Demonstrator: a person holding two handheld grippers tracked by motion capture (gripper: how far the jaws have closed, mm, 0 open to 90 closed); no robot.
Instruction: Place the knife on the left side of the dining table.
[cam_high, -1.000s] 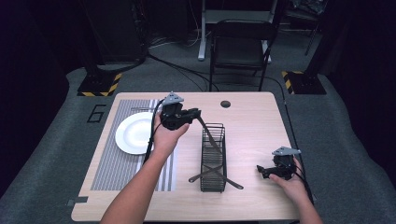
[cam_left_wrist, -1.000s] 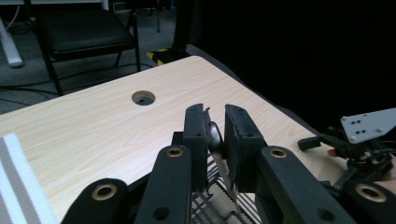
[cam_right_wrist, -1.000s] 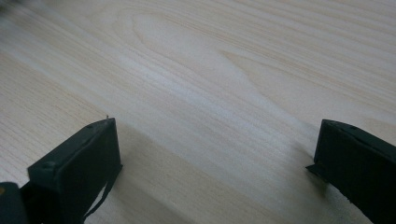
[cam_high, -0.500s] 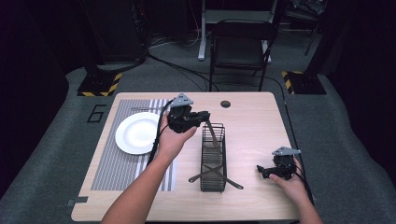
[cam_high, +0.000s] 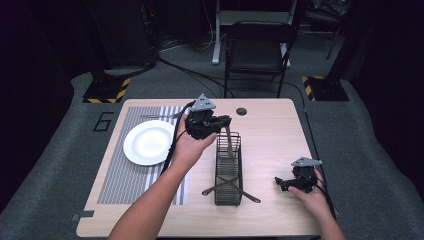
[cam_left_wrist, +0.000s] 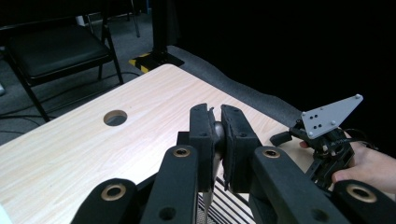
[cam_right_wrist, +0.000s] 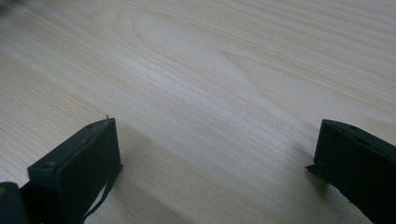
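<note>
Gripping a metal utensil (cam_high: 228, 141) by its upper end, the left gripper (cam_high: 223, 121) hangs just above the far end of the wire basket (cam_high: 228, 172); the utensil slants down from the jaws into that end of the basket. In the left gripper view the two black pads (cam_left_wrist: 203, 135) are clenched on a rounded silver tip, with the thin metal shaft running down below them. Which kind of utensil it is I cannot tell.

The basket, black and narrow, stands lengthwise near the middle of the bench (cam_high: 270, 130). Across its near end lie two more utensils (cam_high: 231, 190), dark, crossed, their ends poking out past both side walls.

To the left of the basket: a white plate (cam_high: 148, 142) on a grey striped mat (cam_high: 120, 170), with the left forearm reaching over the mat's right edge. Beyond the basket's far end, a small round hole (cam_high: 241, 111) in the benchtop.

To the right of the basket, well apart from it, the right gripper (cam_high: 281, 183) rests low at the bench surface, pointing toward the basket. Its jaws are spread wide, released, with bare wood between them.
</note>
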